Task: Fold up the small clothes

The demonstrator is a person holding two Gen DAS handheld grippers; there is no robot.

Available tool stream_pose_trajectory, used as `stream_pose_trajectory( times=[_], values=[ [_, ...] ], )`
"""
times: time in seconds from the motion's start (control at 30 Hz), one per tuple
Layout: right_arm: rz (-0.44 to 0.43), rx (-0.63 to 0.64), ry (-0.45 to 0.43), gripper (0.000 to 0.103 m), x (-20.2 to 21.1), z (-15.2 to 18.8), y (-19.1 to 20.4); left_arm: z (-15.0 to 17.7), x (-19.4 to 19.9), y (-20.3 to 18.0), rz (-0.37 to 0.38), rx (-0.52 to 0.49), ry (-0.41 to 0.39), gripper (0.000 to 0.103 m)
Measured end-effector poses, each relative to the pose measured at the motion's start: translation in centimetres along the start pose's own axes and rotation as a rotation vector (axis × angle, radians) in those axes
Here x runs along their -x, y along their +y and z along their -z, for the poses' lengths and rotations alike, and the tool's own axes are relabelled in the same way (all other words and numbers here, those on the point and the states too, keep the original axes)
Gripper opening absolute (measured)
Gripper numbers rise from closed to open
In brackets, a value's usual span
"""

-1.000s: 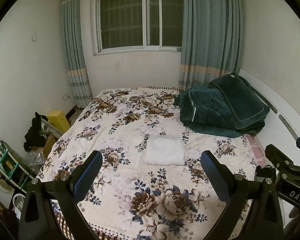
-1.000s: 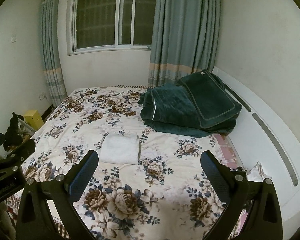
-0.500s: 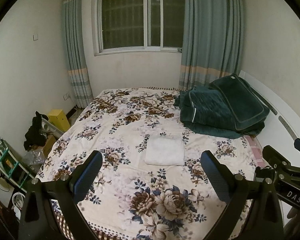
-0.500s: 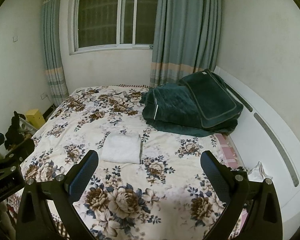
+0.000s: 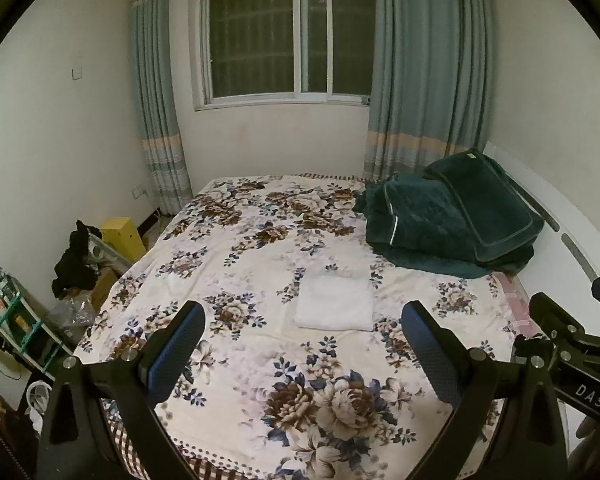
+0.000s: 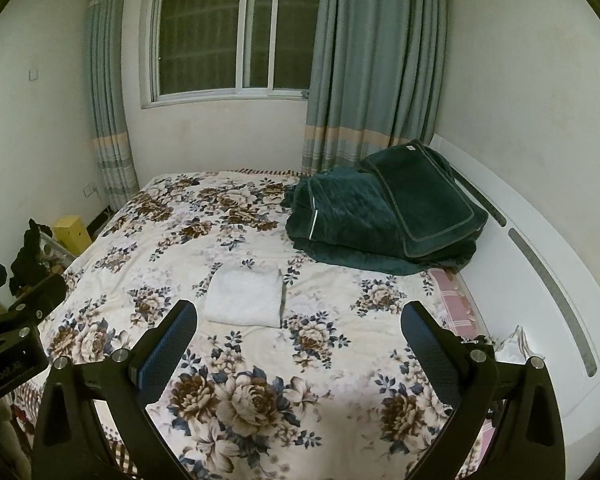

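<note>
A small white cloth [image 5: 334, 302] lies folded into a neat rectangle on the floral bedspread [image 5: 260, 248], near the middle of the bed. It also shows in the right wrist view [image 6: 244, 298]. My left gripper [image 5: 304, 344] is open and empty, held above the near end of the bed, well short of the cloth. My right gripper [image 6: 298, 344] is open and empty too, at a similar height and distance. Each gripper's body shows at the edge of the other's view.
A folded dark green quilt [image 5: 448, 220] lies at the far right of the bed by the white headboard [image 6: 540, 280]. Left of the bed stand a yellow box [image 5: 122, 236], dark clothing [image 5: 76, 260] and a cluttered shelf [image 5: 8, 312]. A window and curtains fill the far wall.
Both grippers have drifted slightly back and up, so the bed sits a little lower in view. The cloth has not moved. Both jaws stay open.
</note>
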State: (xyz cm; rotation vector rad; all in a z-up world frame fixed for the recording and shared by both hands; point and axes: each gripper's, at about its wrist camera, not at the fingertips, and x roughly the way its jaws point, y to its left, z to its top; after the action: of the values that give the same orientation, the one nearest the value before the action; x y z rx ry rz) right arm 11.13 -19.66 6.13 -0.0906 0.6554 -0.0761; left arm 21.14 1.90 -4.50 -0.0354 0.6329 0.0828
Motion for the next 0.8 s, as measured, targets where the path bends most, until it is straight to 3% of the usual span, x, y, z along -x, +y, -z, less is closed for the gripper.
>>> stream_pose_trajectory(
  times=[0.8],
  values=[
    [-0.001,-0.001,0.001,0.103,0.11,0.2,0.11,-0.18,0.06,0.07,-0.011,0.001,-0.007,0.1]
  ],
)
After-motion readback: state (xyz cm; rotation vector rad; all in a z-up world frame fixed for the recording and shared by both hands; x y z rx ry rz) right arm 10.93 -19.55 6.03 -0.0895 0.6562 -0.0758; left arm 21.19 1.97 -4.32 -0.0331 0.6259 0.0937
